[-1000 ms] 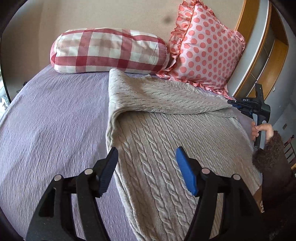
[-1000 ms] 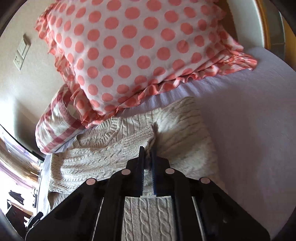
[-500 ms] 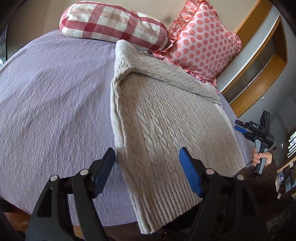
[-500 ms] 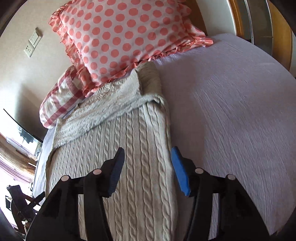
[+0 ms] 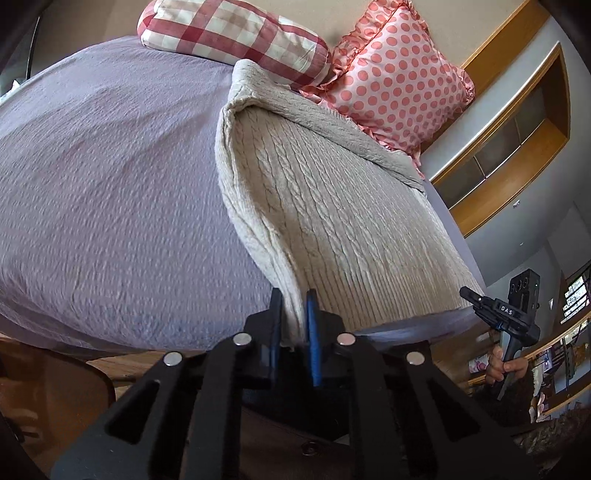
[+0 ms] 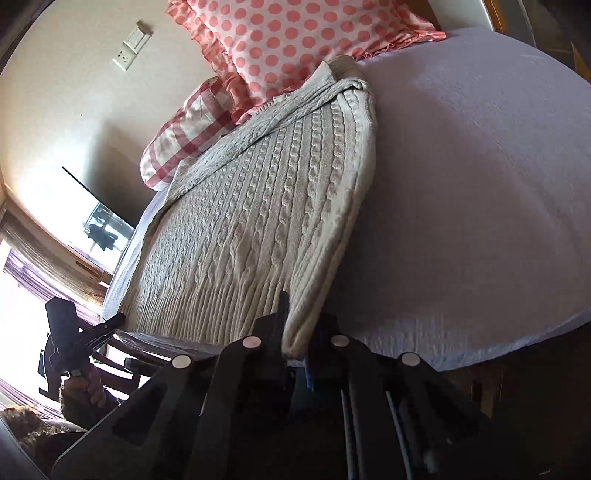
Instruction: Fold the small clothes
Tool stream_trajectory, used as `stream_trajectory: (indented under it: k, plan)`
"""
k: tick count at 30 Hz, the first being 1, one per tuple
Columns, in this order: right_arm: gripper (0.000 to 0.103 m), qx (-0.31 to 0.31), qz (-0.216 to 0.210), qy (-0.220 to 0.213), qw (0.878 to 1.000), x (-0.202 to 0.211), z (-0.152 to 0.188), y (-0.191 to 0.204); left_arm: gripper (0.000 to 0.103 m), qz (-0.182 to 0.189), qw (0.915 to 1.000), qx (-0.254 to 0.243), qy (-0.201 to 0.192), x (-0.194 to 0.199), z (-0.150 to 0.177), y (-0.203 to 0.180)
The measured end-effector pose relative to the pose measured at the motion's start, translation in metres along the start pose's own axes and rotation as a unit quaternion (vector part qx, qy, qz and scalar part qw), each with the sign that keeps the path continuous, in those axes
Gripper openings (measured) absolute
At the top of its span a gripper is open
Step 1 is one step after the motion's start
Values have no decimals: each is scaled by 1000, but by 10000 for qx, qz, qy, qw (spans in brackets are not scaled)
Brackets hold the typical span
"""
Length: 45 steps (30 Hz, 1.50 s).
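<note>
1. Two grippers, both on the hem: left gripper (image 5: 293, 314) clenched on the near left corner of the grey cable-knit sweater (image 5: 332, 206), right gripper (image 6: 295, 325) pinching the near right corner.
2. Sweater spread flat on the lavender bed (image 5: 110, 184), sleeves already folded across the top, collar end up against the pillows, ribbed hem right at the near edge of the mattress.
3. Step in hand, by the look of it: bottom-to-top fold, hem carried up toward the shoulders.
4. To do it well: lift both corners together, level, hem kept taut between them so the knit does not sag in the middle.
5. Carry forward low over the body and lay the hem square on the folded sleeves, not skewed.
6. Heavy, stretchy knit, probably: gentle pull only, or the ribbing distorts and the lower layer drags along the sheet.
7. Release only once the fold line lies straight.
8. Count: one sweater, two pillows (one red checked pillow (image 5: 232, 33), one pink polka-dot pillow (image 5: 399, 77)), one bed, one wall socket (image 6: 132, 45).
</note>
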State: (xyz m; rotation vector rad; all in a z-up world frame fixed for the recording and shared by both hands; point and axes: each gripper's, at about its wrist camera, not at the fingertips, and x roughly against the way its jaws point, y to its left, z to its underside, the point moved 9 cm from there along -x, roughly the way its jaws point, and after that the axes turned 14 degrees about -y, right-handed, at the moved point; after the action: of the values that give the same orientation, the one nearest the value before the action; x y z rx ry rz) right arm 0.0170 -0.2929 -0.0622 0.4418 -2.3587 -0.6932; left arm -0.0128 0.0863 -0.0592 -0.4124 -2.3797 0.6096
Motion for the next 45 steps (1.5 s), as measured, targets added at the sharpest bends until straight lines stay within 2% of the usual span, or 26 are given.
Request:
stream_trajectory:
  k: [3,5,7,10,13,15,19,22,25,27,29,30,31,32,33,34,36,40,41,43,45]
  plan:
    - [6,-48,-279,-574,9979,11,-37,14,11,155,9998,-1,-90,-1,-15,-4]
    - [6,3,-446,-968,9943,15,-70,27,10,270,9992,-14,-307,0,-40,-8]
    - [6,8,-597,-1311,9896,12,-107,38,10,365,9976,-10,-583,-2,-77,-11]
    - [6,-29,-804,-1673,9826,-9,-164,46,9,299,9944,-84,-1011,-23,-143,-8]
    - [6,-99,-599,-1732,9830,-57,-215,37,9,143,9931,72,-1162,-69,-206,5]
    - [6,-172,-332,-1631,9859,-99,-241,24,8,-124,9933,87,-1147,-107,-239,19]
    - [6,-400,234,-1376,9894,-180,-264,-11,7,-699,9933,93,-915,-184,-281,50]
    - [6,-518,769,-1238,9880,-225,-272,-40,7,-1106,9914,115,-691,-231,-290,71]
    - [7,-593,1288,-715,9873,-263,-261,-64,7,-1319,9897,225,-510,-259,-292,89]
    - [10,-723,1364,-425,9871,-274,-253,-70,9,-1234,9909,332,-433,-265,-292,92]
    - [17,-895,1143,-468,9883,-269,-257,-69,20,-1086,9922,396,-457,-258,-293,92]
    - [25,-958,1033,-596,9882,-261,-262,-67,25,-983,9929,431,-507,-251,-295,90]
    - [42,-1029,900,-747,9878,-252,-267,-65,38,-897,9933,458,-565,-241,-297,88]
    - [51,-1088,802,-904,9867,-243,-272,-63,49,-841,9933,470,-640,-230,-298,87]
    - [79,-1061,935,-1124,9835,-230,-277,-63,51,-782,9934,454,-708,-219,-298,85]
    - [88,-958,959,-1399,9808,-215,-280,-60,55,-716,9937,443,-742,-208,-296,85]
    - [88,-674,559,-1431,9858,-204,-274,-41,61,-553,9950,443,-706,-192,-286,83]
    - [82,-146,78,-751,9970,-214,-231,0,65,-346,9971,577,-357,-186,-258,83]
    - [82,-29,141,-591,9981,-222,-224,10,65,-305,9971,643,-262,-189,-252,83]
    - [82,195,599,-234,9977,-241,-207,5,65,-347,9967,723,-88,-200,-241,84]
    - [82,240,738,-249,9967,-249,-198,-1,65,-335,9953,901,106,-214,-231,86]
